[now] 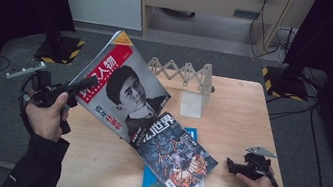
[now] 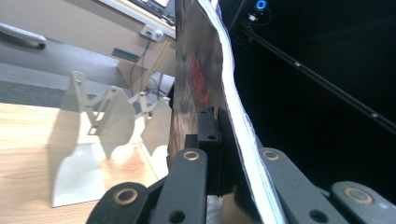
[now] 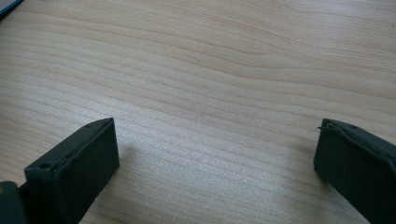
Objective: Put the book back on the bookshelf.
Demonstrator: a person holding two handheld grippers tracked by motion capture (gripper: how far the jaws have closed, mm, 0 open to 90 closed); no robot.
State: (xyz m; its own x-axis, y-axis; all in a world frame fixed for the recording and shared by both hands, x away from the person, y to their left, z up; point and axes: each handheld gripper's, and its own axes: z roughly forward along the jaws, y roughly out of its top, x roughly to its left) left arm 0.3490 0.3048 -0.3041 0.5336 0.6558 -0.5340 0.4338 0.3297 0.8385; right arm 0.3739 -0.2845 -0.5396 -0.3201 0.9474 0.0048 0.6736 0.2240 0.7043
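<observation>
A magazine with a red title block and a portrait cover [image 1: 124, 89] is lifted and tilted over the table's left part. My left gripper [image 1: 86, 82] is shut on its left edge. In the left gripper view the magazine [image 2: 205, 84] stands edge-on between the black jaws, its white page edges [image 2: 243, 135] running up the middle. A dark illustrated magazine [image 1: 175, 155] lies on a blue book [image 1: 150, 184] near the front edge. My right gripper [image 1: 230, 164] rests low at the table's right front. In the right gripper view its jaws stand wide open over bare wood [image 3: 210, 93].
A pale folding book rack [image 1: 191, 85] stands at the table's back middle, seen closer as the rack [image 2: 93, 140] in the left gripper view. The wooden table [image 1: 247, 116] has bare room on its right half. Cables and dark stands lie on the floor around it.
</observation>
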